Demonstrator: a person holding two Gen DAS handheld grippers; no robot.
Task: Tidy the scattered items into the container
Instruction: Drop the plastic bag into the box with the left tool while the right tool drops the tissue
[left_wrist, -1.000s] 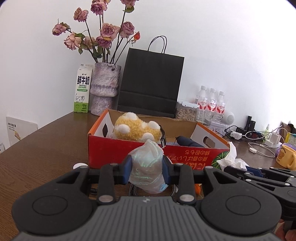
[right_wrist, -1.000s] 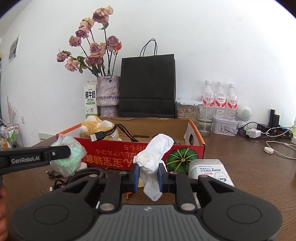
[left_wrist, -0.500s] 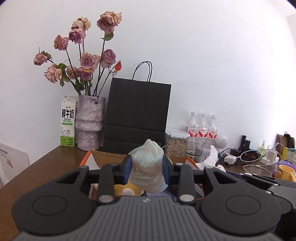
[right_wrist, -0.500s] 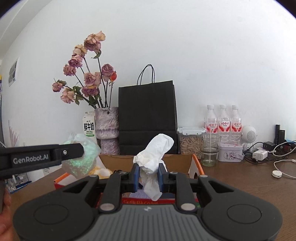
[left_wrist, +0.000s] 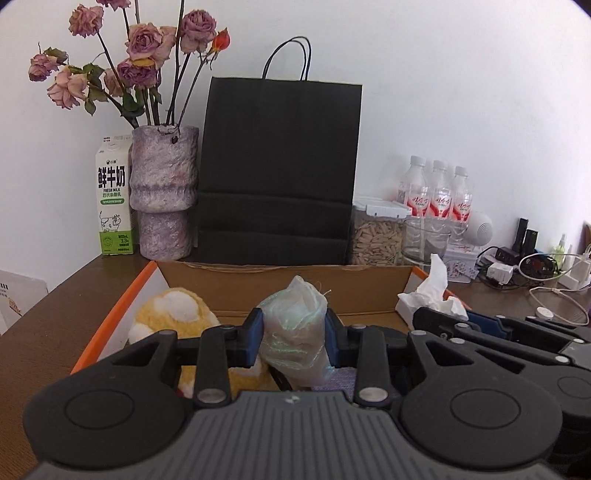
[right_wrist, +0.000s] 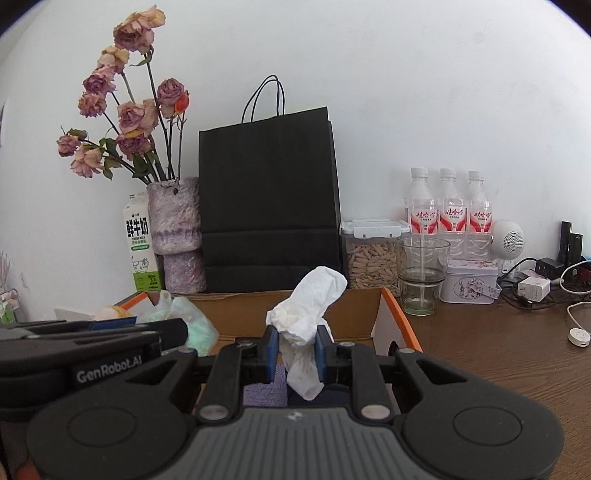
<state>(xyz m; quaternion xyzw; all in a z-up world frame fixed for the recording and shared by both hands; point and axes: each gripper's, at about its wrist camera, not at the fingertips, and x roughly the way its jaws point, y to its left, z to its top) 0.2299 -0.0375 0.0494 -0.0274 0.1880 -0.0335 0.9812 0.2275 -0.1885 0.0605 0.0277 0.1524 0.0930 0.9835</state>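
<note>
Your left gripper (left_wrist: 293, 341) is clamping a crumpled, iridescent clear plastic bag (left_wrist: 295, 339) at frame centre; your right gripper (right_wrist: 295, 350) is pinching a crumpled white tissue (right_wrist: 306, 317). Both are hanging over the open orange-edged cardboard box (left_wrist: 369, 291), lower-mid frame. Already inside: a fluffy yellow-and-white plush toy (left_wrist: 173, 317), lower left, plus sth purple below the jaws. Neither item is dropped yet, so release is what's left, I'd say. Can't see the tabletop in front of the box.

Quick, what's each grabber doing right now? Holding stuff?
Left gripper: closed on a crumpled, shimmery clear plastic bag, above the cardboard box.
Right gripper: closed on a crumpled white tissue, over the same box.
</note>
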